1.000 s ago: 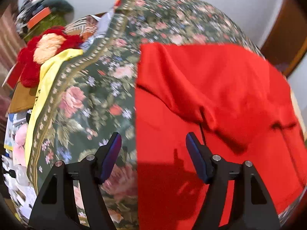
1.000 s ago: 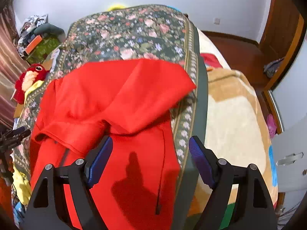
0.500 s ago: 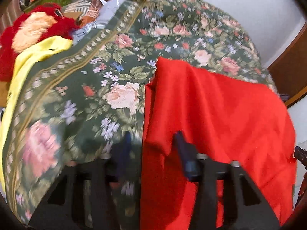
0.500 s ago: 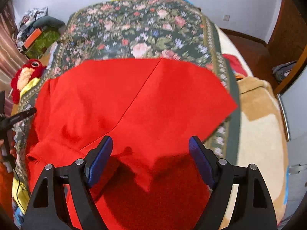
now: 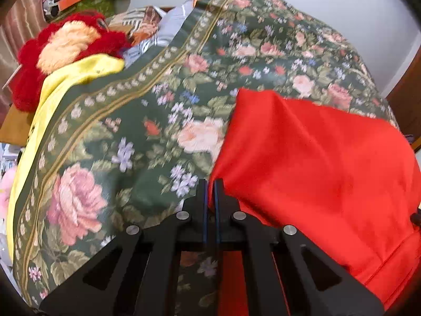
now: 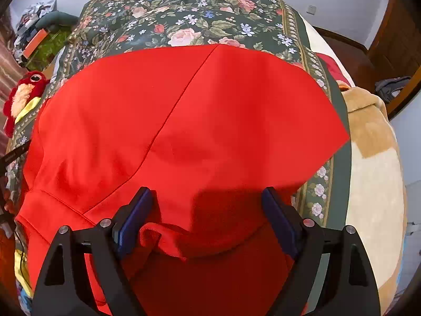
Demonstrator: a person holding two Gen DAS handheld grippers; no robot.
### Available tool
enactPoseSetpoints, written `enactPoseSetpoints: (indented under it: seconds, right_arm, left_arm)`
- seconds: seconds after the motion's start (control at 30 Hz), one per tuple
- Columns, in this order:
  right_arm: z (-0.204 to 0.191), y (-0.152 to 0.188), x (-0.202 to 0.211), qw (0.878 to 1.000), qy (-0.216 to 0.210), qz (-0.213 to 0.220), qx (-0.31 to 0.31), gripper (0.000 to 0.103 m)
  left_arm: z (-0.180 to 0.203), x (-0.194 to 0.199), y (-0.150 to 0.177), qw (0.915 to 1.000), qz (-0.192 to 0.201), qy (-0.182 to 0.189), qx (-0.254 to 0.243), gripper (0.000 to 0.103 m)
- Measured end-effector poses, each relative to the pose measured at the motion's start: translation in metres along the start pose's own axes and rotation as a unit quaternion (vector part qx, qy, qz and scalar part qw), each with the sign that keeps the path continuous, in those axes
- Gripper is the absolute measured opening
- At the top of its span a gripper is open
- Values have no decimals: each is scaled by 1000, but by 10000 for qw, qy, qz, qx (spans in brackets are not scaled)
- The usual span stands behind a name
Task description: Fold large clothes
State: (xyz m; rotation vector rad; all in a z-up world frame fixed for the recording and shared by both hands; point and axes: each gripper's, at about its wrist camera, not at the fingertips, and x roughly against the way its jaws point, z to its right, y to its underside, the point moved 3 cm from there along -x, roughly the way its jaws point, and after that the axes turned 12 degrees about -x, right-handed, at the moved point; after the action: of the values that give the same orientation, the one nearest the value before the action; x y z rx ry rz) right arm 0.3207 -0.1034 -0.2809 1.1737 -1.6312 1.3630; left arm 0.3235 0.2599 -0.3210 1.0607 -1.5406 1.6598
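Observation:
A large red garment [image 6: 184, 131] lies on a green floral bedspread [image 6: 200, 15]. In the left wrist view it [image 5: 315, 158] fills the right half. My left gripper [image 5: 209, 184] is shut on the garment's left edge, with red cloth pinched between the blue pads. My right gripper [image 6: 208, 200] is open, its fingers astride a folded part of the garment low over the cloth. A seam runs diagonally across the red fabric.
A red plush toy [image 5: 63, 44] and a yellow cloth [image 5: 65, 79] lie at the bedspread's [image 5: 131, 131] left edge. A beige and brown blanket [image 6: 373, 158] lies to the right. Clutter [image 6: 39, 34] sits at the far left, a wooden door [image 6: 394, 42] at the right.
My left gripper moved onto the garment's left edge and closed on it. My right gripper stayed open and came lower over the cloth. The upper part of the garment has spread out flatter.

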Motion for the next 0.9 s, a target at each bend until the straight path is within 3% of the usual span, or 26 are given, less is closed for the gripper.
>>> enactPoseSetpoints:
  seconds: [0.17, 0.27, 0.33, 0.43, 0.63, 0.9]
  right_arm:
    - [4, 4, 17, 10000, -10, 63, 6, 83]
    - [10, 9, 36, 9998, -42, 205, -9, 83]
    - [16, 15, 55, 9994, -37, 345, -10, 83]
    - [22, 24, 78, 9985, 3, 552, 57, 83]
    - [40, 43, 116, 9961, 19, 879, 12, 83]
    - [59, 77, 127, 9959, -49, 864, -266, 83]
  left_arm:
    - [3, 27, 8, 9999, -4, -41, -111, 6]
    - [6, 50, 17, 9998, 24, -7, -209, 14]
    - [8, 67, 25, 9995, 79, -24, -290, 34]
    - [12, 95, 38, 9990, 245, -77, -361, 54]
    - [15, 134, 65, 9988, 339, 129, -318, 65]
    - [21, 138, 116, 9983, -17, 542, -205, 66]
